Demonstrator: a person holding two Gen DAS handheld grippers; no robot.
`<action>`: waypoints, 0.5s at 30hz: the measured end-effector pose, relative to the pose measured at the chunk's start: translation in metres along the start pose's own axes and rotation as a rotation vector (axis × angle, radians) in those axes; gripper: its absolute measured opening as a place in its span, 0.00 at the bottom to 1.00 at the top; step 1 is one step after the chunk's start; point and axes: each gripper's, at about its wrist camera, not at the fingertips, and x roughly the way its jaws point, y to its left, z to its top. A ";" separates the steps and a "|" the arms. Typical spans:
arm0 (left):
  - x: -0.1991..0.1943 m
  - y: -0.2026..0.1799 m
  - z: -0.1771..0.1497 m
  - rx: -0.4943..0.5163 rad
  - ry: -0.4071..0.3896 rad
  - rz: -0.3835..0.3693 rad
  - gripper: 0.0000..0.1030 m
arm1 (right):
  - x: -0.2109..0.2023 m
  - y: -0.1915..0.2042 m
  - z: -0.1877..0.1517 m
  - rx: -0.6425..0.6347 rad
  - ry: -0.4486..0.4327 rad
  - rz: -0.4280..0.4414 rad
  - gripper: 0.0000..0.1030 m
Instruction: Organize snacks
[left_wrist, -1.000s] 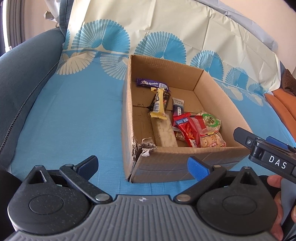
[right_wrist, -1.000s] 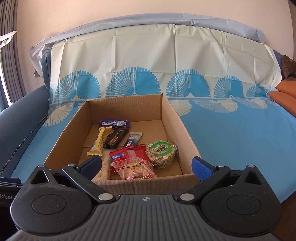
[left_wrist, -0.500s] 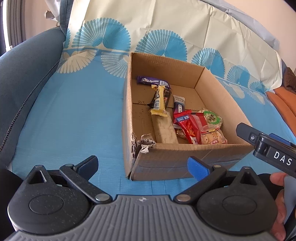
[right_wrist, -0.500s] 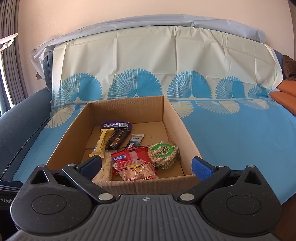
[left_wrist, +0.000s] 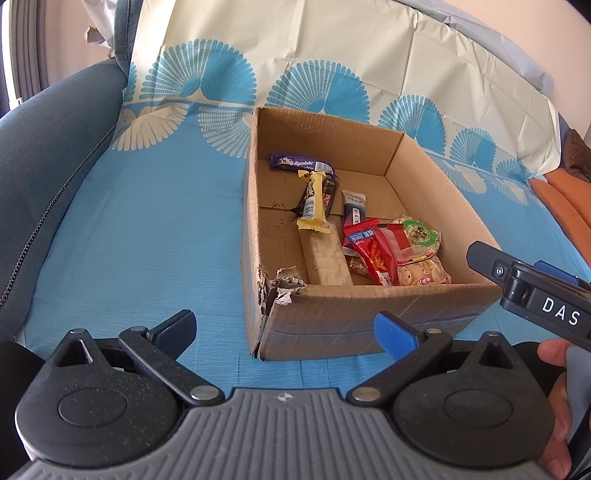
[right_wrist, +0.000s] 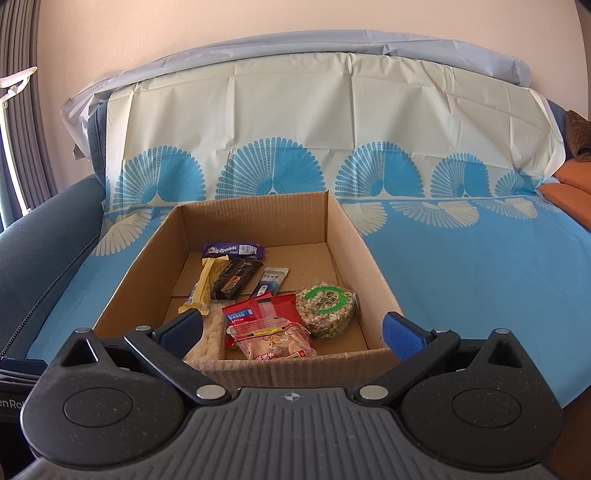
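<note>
An open cardboard box (left_wrist: 369, 306) (right_wrist: 280, 218) sits on the blue cloth and holds several snacks: a purple bar (left_wrist: 301, 163) (right_wrist: 233, 250), a yellow bar (left_wrist: 314, 203) (right_wrist: 201, 286), a dark bar (right_wrist: 236, 282), a red packet (left_wrist: 369, 247) (right_wrist: 258, 310), a biscuit bag (left_wrist: 421, 267) (right_wrist: 273, 341) and a round rice cake (left_wrist: 421, 234) (right_wrist: 327, 304). My left gripper (left_wrist: 284, 326) is open and empty before the box's near left corner. My right gripper (right_wrist: 291, 328) is open and empty at the box's near wall; it also shows in the left wrist view (left_wrist: 532, 291).
The box's near left corner is torn (left_wrist: 284, 286). A grey-blue sofa arm (left_wrist: 48, 147) (right_wrist: 40, 240) rises on the left. The patterned cloth covers the sofa back (right_wrist: 332, 129). Orange cushions (left_wrist: 569, 199) (right_wrist: 569, 192) lie at the far right.
Both grippers have drawn back and risen slightly, so the box looks a little farther off. Both stay open. The snacks have not moved.
</note>
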 end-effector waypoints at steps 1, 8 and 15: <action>0.000 0.000 0.000 0.001 -0.001 0.000 0.99 | 0.000 0.000 0.000 0.000 0.000 0.000 0.99; 0.000 -0.002 -0.001 0.013 -0.009 -0.004 0.99 | 0.000 0.000 0.000 0.000 0.000 0.000 0.99; 0.002 -0.003 -0.001 0.027 -0.029 -0.012 1.00 | 0.000 -0.002 0.001 0.013 0.004 -0.009 0.99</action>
